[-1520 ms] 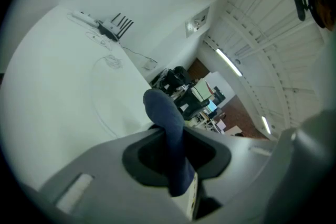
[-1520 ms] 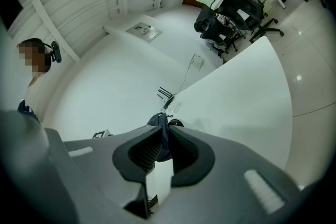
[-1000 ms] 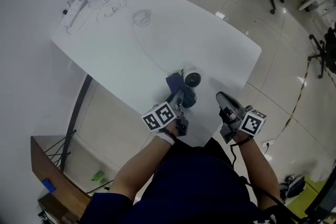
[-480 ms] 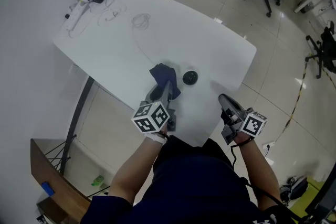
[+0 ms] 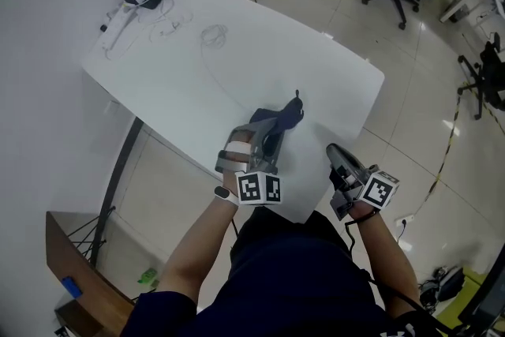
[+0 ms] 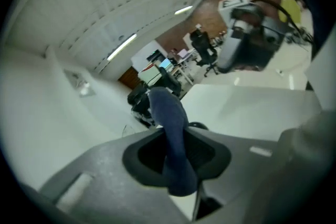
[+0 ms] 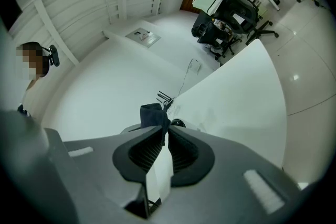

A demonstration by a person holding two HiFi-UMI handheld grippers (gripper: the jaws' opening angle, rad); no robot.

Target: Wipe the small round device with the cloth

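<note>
- The small round device (image 7: pixel 177 123) sits on the white table (image 5: pixel 197 75), near the edge where the person stands. From above I cannot make it out, because the dark blue cloth (image 5: pixel 286 119) hangs over that place. The right gripper view shows it as a low black disc just beside the cloth.
- It lies straight ahead of the left gripper (image 5: pixel 271 136), very close to the tips and a little lower. Whether the cloth touches it at this moment, I cannot tell.
- The device is round, so it has no long axis. The long thing here is the cloth, which comes out of the fingers as a narrow strip pointing toward the device.
- The left hand is clearly the nearer one. The right gripper (image 5: pixel 333 149) waits well to the side, over the table edge.
- The left fingers (image 6: pixel 144 152) are clamped on the cloth, with the fold pressed between the two dark pads.
- The right fingers (image 7: pixel 186 152) stand almost together with only a thin slit between them. Nothing is in it, and they touch nothing.
- In my judgement, the next move is to bring the free end of the cloth down onto the disc.
</note>
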